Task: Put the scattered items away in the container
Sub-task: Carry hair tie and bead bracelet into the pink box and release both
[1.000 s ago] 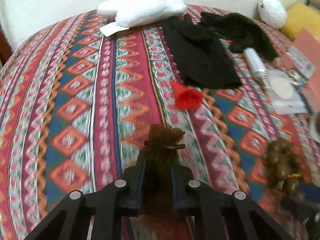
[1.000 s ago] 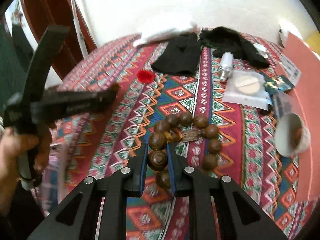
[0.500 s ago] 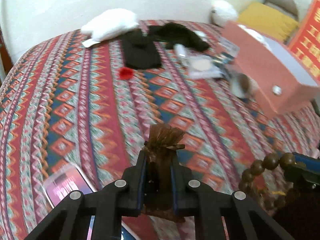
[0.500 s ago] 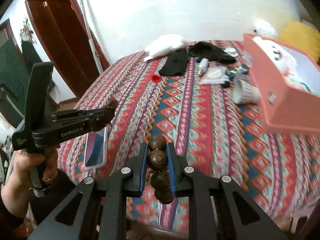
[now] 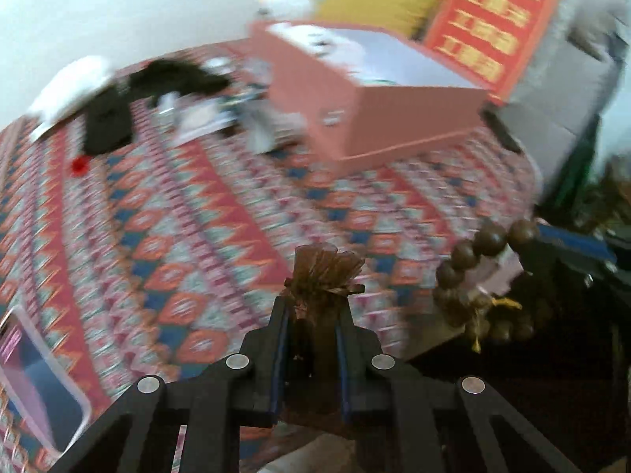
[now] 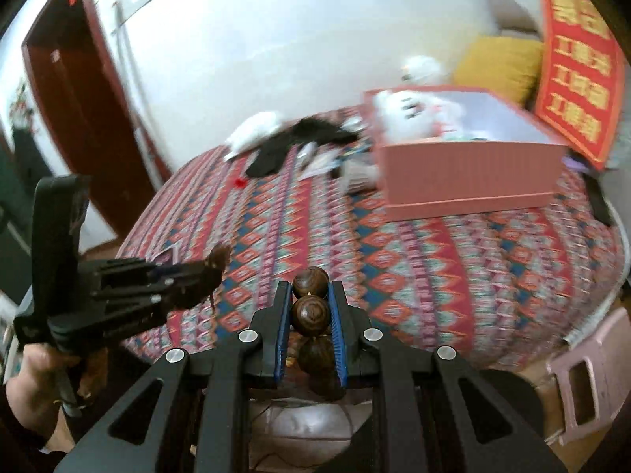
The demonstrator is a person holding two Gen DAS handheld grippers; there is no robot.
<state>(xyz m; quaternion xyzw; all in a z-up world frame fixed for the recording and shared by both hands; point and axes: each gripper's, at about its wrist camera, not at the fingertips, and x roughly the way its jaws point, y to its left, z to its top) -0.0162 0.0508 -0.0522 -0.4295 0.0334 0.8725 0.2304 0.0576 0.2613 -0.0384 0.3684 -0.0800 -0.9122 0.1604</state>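
Observation:
My left gripper is shut on a small brown gauze pouch, held above the patterned bedspread. My right gripper is shut on a string of dark wooden beads, which hangs below its fingers. The left wrist view shows those beads dangling at the right. The open pink box stands on the far right of the bed, well ahead of both grippers, and shows as pink box in the left view. In the right view the left gripper sits to the left with the pouch.
A phone lies at the near left edge of the bed. Black clothing, a small red item and packets lie at the far side. A white plush sits in the box. A pink stool stands beside the bed.
Both grippers have drawn back from the bed surface and swung right, so the pink box now fills more of the view. The beads are lifted clear of the bedspread. Each gripper keeps its item.

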